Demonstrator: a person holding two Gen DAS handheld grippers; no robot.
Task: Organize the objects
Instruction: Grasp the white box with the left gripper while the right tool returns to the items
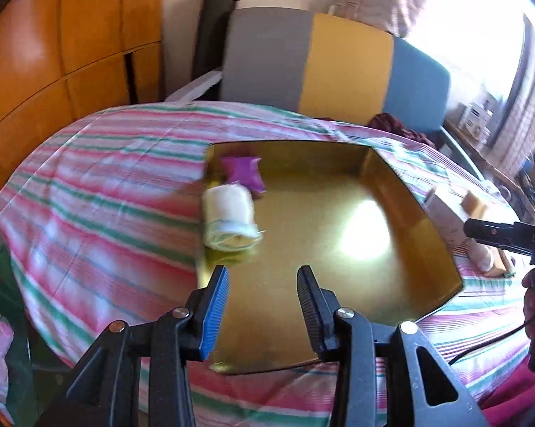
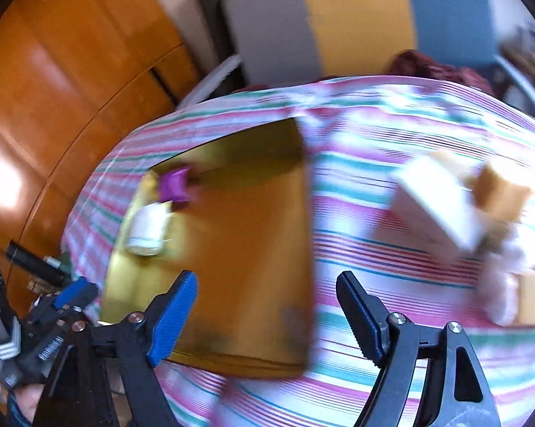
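A shiny gold tray (image 1: 338, 249) lies on a bed with a striped sheet (image 1: 107, 195). At the tray's left edge rest a rolled white cloth (image 1: 228, 219) and, behind it, a small purple item (image 1: 242, 172). My left gripper (image 1: 263, 272) hovers over the tray's near edge, open, with nothing between its fingers. In the blurred right wrist view, my right gripper (image 2: 267, 279) stands open and empty over the tray (image 2: 253, 249) and sheet. To its right lie a white box (image 2: 434, 203), a tan box (image 2: 502, 192) and a white fluffy thing (image 2: 505, 277).
A grey, yellow and blue headboard (image 1: 345, 67) stands behind the bed, with a dark red cloth (image 1: 395, 124) at its foot. Wooden wardrobe doors (image 1: 53, 53) fill the left. A cluttered shelf (image 1: 481, 121) sits by the bright window at right.
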